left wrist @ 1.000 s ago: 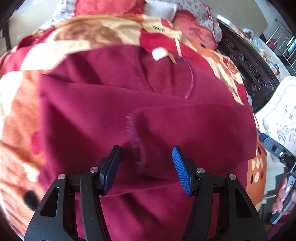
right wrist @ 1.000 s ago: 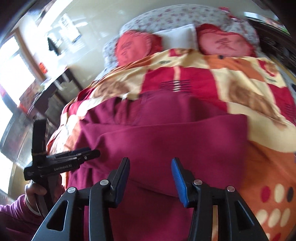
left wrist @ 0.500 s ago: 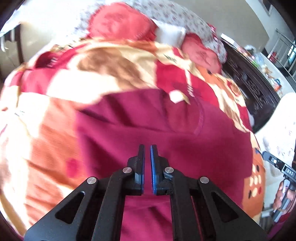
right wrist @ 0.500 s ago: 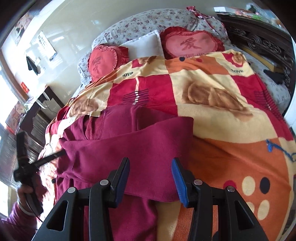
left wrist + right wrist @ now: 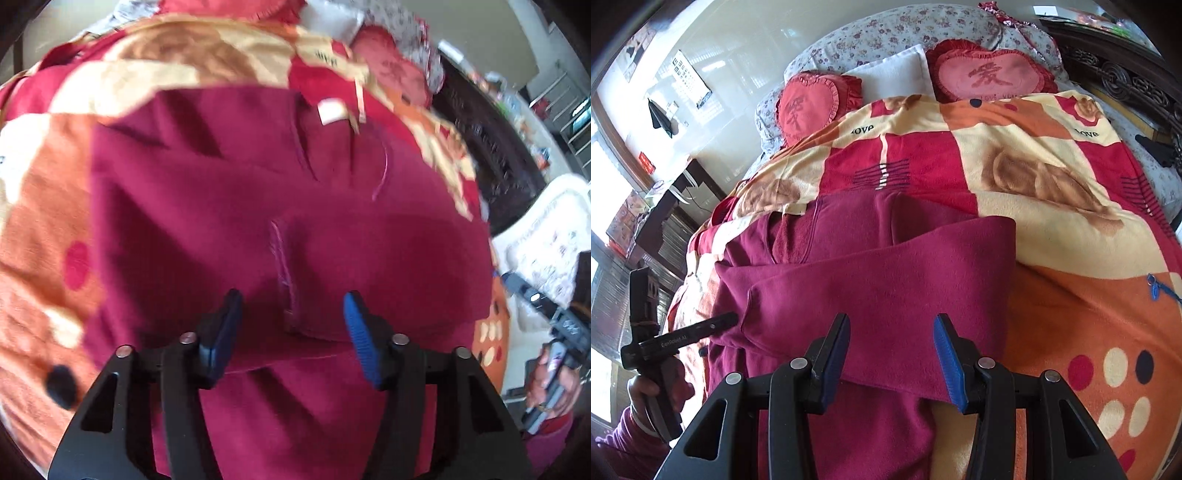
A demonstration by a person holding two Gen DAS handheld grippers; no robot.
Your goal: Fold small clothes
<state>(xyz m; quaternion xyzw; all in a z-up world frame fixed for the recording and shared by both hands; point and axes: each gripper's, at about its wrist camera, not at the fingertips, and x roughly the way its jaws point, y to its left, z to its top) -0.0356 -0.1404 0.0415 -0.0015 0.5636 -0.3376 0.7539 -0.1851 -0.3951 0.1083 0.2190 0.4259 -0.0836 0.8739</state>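
A maroon sweater [image 5: 207, 192] lies on the bed with both sleeves folded across its body [image 5: 886, 280]. Its white neck label [image 5: 331, 110] faces up at the far end. My left gripper [image 5: 291, 299] hovers just over a sleeve cuff seam [image 5: 282, 266]; its jaws are opening, the cuff lies below the gap and the pads do not press it. In the right wrist view the left gripper [image 5: 701, 328] points at the sweater's left edge. My right gripper [image 5: 892, 321] stands open above the folded sleeve's near edge, gripping nothing.
The sweater rests on a red, orange and cream blanket [image 5: 1071, 288]. Heart-shaped red cushions [image 5: 990, 74] and a white pillow [image 5: 894, 74] lie at the head. A dark carved bed frame [image 5: 491, 155] runs along the right. A person's hand [image 5: 653, 391] holds the left tool.
The left jaws were apart, closed fully on nothing while farther back, and now stand apart again close over the cuff. The right gripper slid sideways, jaws unchanged.
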